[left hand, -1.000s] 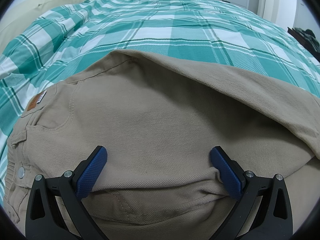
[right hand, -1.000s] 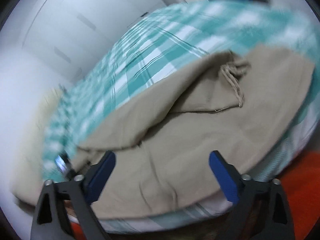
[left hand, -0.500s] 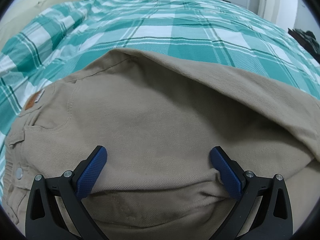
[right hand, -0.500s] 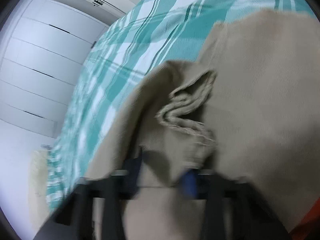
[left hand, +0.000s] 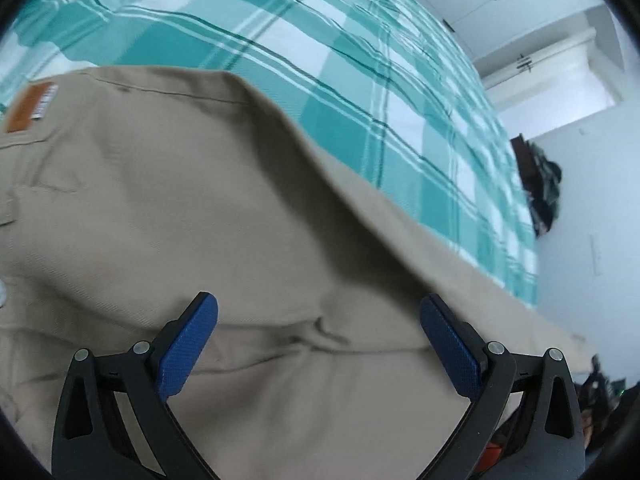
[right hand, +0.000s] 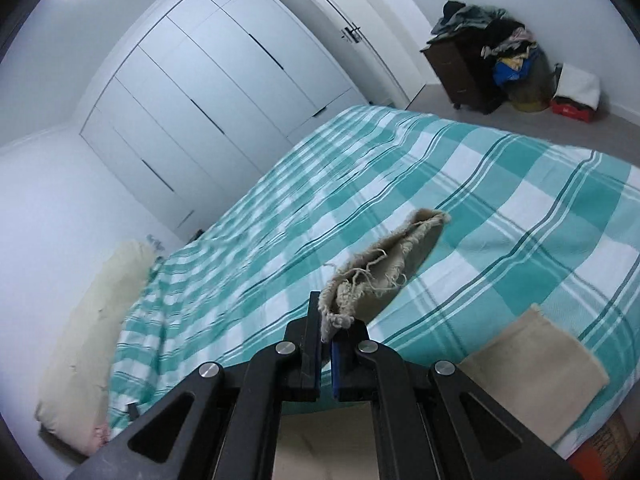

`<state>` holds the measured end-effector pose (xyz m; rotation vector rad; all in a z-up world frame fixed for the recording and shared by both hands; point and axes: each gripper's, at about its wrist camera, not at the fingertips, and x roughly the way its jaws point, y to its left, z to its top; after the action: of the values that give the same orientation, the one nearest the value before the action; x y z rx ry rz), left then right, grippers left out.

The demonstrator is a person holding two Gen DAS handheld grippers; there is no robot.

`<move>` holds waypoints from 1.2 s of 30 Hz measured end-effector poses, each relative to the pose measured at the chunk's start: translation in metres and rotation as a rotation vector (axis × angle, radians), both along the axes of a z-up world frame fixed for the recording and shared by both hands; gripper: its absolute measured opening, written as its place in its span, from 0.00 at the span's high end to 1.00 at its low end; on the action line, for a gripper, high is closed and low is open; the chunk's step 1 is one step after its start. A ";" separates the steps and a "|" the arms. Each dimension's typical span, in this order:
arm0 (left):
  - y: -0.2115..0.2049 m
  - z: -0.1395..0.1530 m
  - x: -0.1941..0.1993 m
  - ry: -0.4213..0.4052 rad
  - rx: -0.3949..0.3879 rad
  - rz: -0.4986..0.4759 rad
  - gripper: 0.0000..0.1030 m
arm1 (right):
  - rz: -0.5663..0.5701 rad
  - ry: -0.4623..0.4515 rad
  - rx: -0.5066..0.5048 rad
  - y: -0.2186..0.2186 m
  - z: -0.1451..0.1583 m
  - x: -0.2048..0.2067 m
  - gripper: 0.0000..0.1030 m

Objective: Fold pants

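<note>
Beige pants (left hand: pixel 208 208) lie spread on a bed with a teal plaid cover (left hand: pixel 360 80); a brown patch (left hand: pixel 30 108) marks their waistband at the left. My left gripper (left hand: pixel 320 340) hovers just over the cloth, jaws wide open, nothing pinched between the blue pads (left hand: pixel 188 344). In the right wrist view, my right gripper (right hand: pixel 326 344) is shut on the frayed hem (right hand: pixel 384 264) of a pant leg, held up above the bed. More of the pants (right hand: pixel 536 372) lies on the cover at the lower right.
A cream pillow (right hand: pixel 88 340) lies at the bed's left end. White wardrobe doors (right hand: pixel 220 92) stand behind the bed. A dark dresser with a heap of clothes (right hand: pixel 480 60) sits in the far corner by the door.
My right gripper went from wide open to shut on the frayed hem and lifted it high off the bed. My left gripper rose and rolled, staying open over the pants.
</note>
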<state>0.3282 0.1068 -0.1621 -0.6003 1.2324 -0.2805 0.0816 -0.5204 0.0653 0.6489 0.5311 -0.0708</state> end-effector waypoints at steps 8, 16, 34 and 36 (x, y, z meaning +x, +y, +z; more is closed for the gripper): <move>-0.006 -0.022 0.056 0.090 -0.198 0.110 0.16 | 0.097 -0.085 -0.021 0.025 0.019 -0.044 0.97; -0.013 -0.012 0.065 0.104 -0.187 0.100 0.97 | 0.189 -0.143 -0.012 0.015 0.035 -0.094 0.97; -0.006 -0.018 -0.171 0.036 -0.063 -0.019 0.91 | -0.036 0.227 0.135 -0.112 -0.083 -0.058 0.97; -0.002 -0.024 -0.174 0.029 -0.082 0.009 0.91 | -0.091 0.344 0.157 -0.124 -0.126 -0.067 0.97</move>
<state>0.1543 0.1047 -0.1865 -0.6821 1.2500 -0.3167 0.0146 -0.6440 -0.0611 0.8206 0.8444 -0.2310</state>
